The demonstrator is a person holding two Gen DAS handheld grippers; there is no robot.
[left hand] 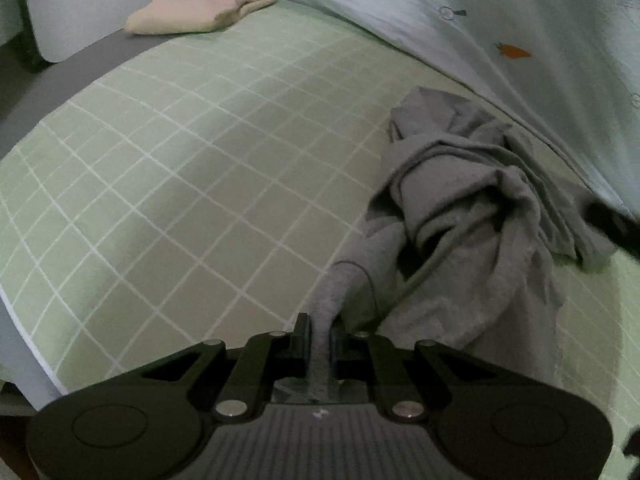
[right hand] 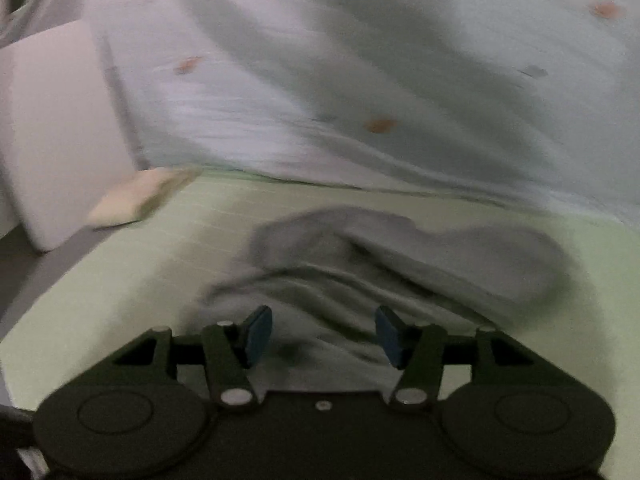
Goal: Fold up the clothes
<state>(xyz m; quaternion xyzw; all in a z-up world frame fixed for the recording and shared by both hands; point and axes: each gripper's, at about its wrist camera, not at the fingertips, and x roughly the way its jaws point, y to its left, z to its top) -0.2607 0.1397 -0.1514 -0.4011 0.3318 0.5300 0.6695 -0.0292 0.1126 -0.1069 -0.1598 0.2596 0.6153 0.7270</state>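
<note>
A crumpled grey garment (left hand: 472, 208) lies on the green checked bedsheet (left hand: 180, 168). My left gripper (left hand: 320, 328) is shut on a stretched corner of that grey cloth, which runs from its pads up to the heap. In the blurred right wrist view the same grey garment (right hand: 400, 264) spreads just ahead of my right gripper (right hand: 324, 332). Its blue pads (right hand: 258, 334) stand apart above the cloth and nothing is pinched between them.
A folded beige garment (left hand: 192, 10) rests at the far edge of the bed, next to a white pillow (left hand: 96, 4). A pale blue duvet with small orange prints (left hand: 500, 28) is bunched along the back and right; it fills the upper right wrist view as the duvet (right hand: 360, 80).
</note>
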